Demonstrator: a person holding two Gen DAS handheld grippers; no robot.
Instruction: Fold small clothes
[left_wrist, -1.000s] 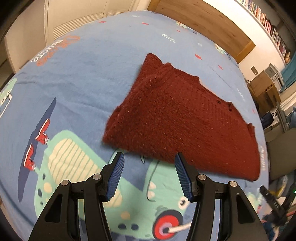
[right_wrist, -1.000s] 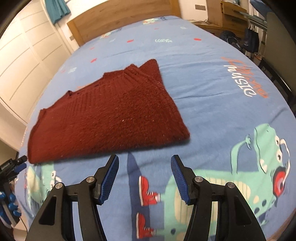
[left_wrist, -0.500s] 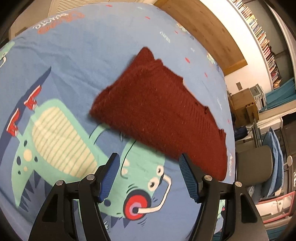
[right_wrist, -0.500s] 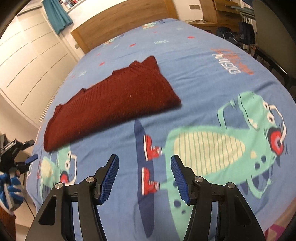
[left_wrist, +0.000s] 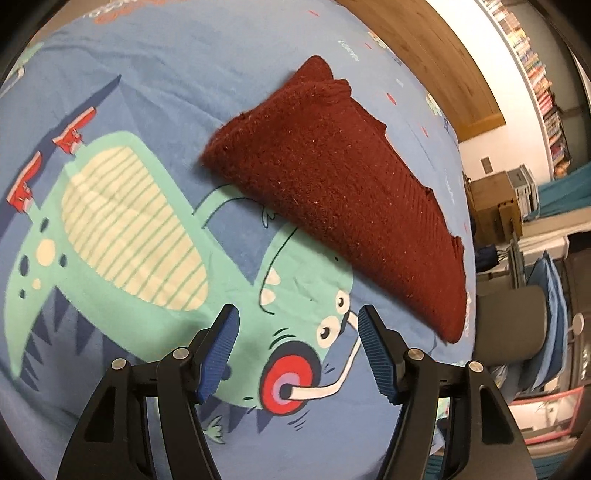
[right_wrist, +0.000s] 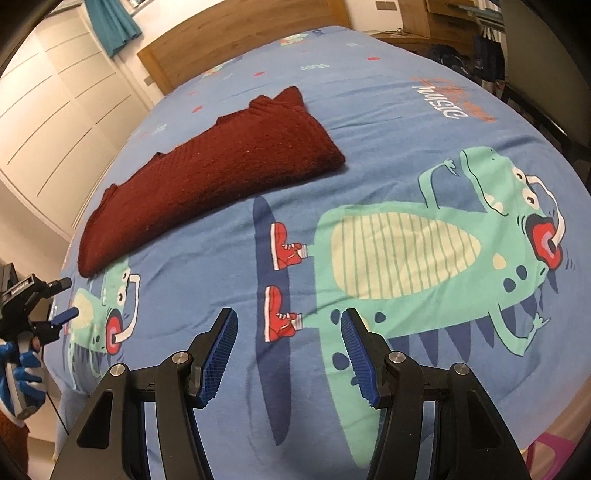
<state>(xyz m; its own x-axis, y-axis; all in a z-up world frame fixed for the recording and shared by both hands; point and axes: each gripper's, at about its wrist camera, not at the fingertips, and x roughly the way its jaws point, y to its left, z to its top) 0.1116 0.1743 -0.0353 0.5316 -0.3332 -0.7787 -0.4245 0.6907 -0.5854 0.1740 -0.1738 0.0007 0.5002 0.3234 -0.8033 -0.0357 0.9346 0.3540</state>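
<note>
A dark red knitted sweater (left_wrist: 332, 184) lies folded flat on the blue dinosaur-print bed cover (left_wrist: 129, 240). It also shows in the right wrist view (right_wrist: 221, 170), towards the far left of the bed. My left gripper (left_wrist: 295, 325) is open and empty, well short of the sweater's near edge. My right gripper (right_wrist: 288, 328) is open and empty, far back from the sweater, above the red shoes print. The left gripper (right_wrist: 55, 299) also shows at the left edge of the right wrist view, held in a blue-gloved hand.
A wooden headboard (right_wrist: 240, 44) stands at the far end of the bed. White wardrobe doors (right_wrist: 55, 110) run along one side. A wooden cabinet (left_wrist: 495, 206), a grey chair (left_wrist: 509, 325) and bookshelves (left_wrist: 535, 74) stand beyond the other side.
Both grippers have pulled back from the sweater and stayed open. The sweater lies where it was, now farther from both.
</note>
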